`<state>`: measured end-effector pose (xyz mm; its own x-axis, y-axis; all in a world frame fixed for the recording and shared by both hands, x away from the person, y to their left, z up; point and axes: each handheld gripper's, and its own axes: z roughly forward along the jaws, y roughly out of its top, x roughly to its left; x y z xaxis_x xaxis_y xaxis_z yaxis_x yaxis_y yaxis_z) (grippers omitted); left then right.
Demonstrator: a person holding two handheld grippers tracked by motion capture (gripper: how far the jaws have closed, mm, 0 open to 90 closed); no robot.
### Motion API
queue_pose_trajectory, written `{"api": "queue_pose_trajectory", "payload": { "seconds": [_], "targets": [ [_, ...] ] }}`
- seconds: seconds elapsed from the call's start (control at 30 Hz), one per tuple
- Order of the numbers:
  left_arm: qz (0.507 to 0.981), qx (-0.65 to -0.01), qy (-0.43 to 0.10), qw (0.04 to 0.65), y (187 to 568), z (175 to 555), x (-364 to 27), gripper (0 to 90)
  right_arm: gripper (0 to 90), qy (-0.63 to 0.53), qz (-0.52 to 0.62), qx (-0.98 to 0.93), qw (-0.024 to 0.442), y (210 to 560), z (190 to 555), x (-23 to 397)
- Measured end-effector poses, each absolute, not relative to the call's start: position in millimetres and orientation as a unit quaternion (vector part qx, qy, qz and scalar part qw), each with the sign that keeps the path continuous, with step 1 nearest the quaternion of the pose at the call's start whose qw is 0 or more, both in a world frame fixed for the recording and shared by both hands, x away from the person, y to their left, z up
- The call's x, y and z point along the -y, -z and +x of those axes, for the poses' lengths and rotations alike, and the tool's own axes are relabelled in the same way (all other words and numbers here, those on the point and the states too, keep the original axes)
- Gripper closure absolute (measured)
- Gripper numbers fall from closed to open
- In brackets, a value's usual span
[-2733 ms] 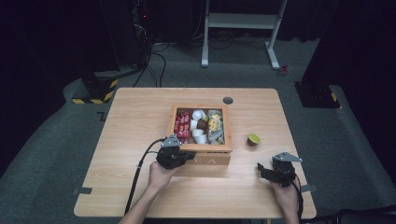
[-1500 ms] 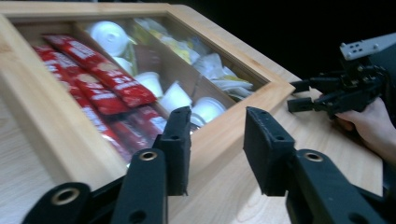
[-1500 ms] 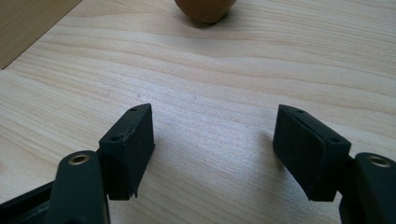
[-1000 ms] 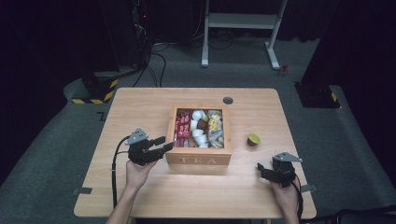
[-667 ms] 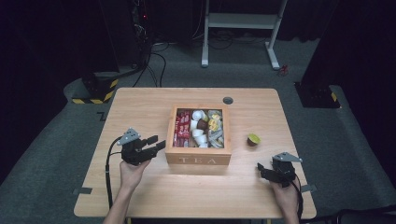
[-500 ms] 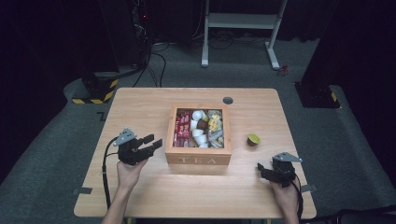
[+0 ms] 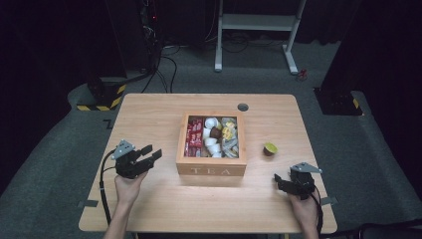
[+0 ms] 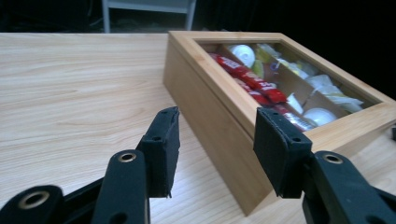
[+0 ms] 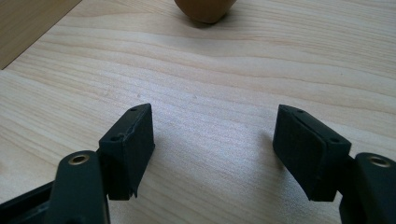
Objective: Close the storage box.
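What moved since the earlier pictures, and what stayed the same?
The left gripper was at the tea box's front left corner; it has slid left across the table, away from the box, jaws open and empty. The right gripper, box and small cup stayed put.

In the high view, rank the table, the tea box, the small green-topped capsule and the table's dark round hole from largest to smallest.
1. Table
2. Tea box, marked TEA on its front wall
3. Green-topped capsule and dark round hole: both small and look alike in size, so I won't rank them.
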<state>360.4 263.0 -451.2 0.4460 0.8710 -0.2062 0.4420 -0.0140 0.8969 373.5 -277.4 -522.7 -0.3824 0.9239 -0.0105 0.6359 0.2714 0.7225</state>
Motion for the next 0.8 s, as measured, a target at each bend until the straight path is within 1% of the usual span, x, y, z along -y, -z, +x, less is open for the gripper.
{"api": "queue_pose_trajectory", "payload": {
  "seconds": [0.17, 0.4, 0.8],
  "targets": [
    [0.676, -0.489, -0.222, 0.504, 455.0, 358.1, -269.1, 50.8, 29.2, -0.324, 0.510, -0.765, 0.222, 522.7, 373.5, 277.3],
    [0.685, -0.499, -0.234, 0.477, 467.1, 356.6, -275.4, 49.6, 29.2, -0.324, 0.510, -0.765, 0.222, 522.7, 373.5, 277.3],
    [0.681, -0.522, -0.227, 0.460, 489.9, 353.2, -284.9, 47.4, 29.2, -0.324, 0.510, -0.765, 0.222, 522.7, 373.5, 277.4]
  ]
}}
